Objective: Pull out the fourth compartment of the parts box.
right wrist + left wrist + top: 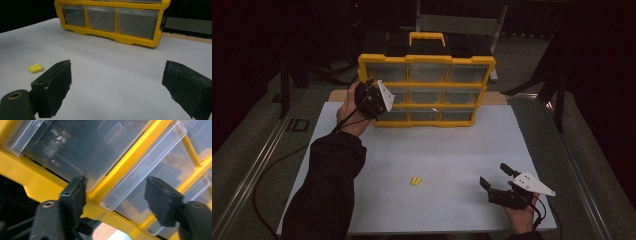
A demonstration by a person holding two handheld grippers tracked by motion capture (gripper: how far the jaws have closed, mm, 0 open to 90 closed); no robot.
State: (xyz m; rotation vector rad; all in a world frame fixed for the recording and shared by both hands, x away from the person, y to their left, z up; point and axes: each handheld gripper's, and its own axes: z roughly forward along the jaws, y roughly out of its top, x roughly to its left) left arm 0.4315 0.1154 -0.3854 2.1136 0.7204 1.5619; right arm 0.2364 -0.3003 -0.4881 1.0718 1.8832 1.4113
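Observation:
A yellow organiser cabinet (pixel 427 59) with clear drawers stands upright at the back of the white board. My left gripper (pixel 383 102) is at the cabinet's left side, level with the middle row. In the left gripper view its jaws (pixel 117 195) stand apart around the corner of a clear drawer (pixel 150 167). The left jaw touches the yellow frame (pixel 30 182); I see no pad pressing on the drawer. Two yellow earplugs (pixel 416 181) lie together on the board in front. My right gripper (pixel 494 175) rests open at the front right, with nothing between its jaws (pixel 120 82).
The white board (pixel 437 145) covers the table; its front half holds the earplugs (pixel 35 68). The cabinet (pixel 110 35) has a yellow carry handle (pixel 427 37) on top. A cable (pixel 272 170) trails off the left side. Dark stands and a grey frame stand behind the table.

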